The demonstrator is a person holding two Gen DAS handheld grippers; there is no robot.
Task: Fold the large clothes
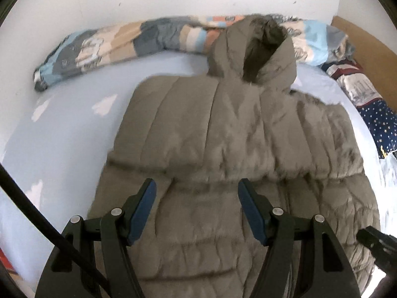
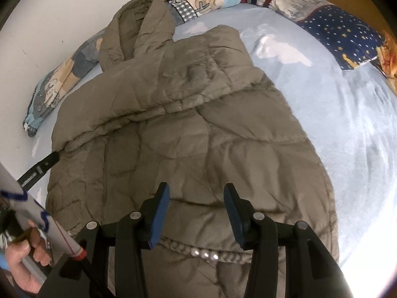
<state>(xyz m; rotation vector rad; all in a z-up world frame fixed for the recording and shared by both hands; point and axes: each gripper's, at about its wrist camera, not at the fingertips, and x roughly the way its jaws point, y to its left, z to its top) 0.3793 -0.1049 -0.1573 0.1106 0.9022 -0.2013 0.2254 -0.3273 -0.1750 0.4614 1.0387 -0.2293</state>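
Now we hover both tools over the padded hooded coat (image 1: pixel 223 149), which lies flat on the pale blue bedsheet (image 1: pixel 62 136); its hood (image 1: pixel 250 52) points away from us, toward the rolled patterned quilt (image 1: pixel 111 47) along the wall; both sleeves look already folded in over the body, so we judge the sideways folds done and the lengthwise fold next. Our left gripper (image 1: pixel 197 211) hangs above the coat's middle with its jaws spread and nothing between the blue pads (image 1: pixel 141 213); our right gripper (image 2: pixel 196 213) hangs over the lower part, just ahead of the hem with its line of snaps (image 2: pixel 206 254), jaws likewise apart and empty; a hand (image 2: pixel 27 255) holding the other tool's handle shows low to the right gripper's left. The next move, as we read it, calls for bringing each gripper down to a hem corner, pinching through the thick padding, then carrying the hem up toward the hood; puffy fabric may slip from a shallow bite, so we should take a deep one.
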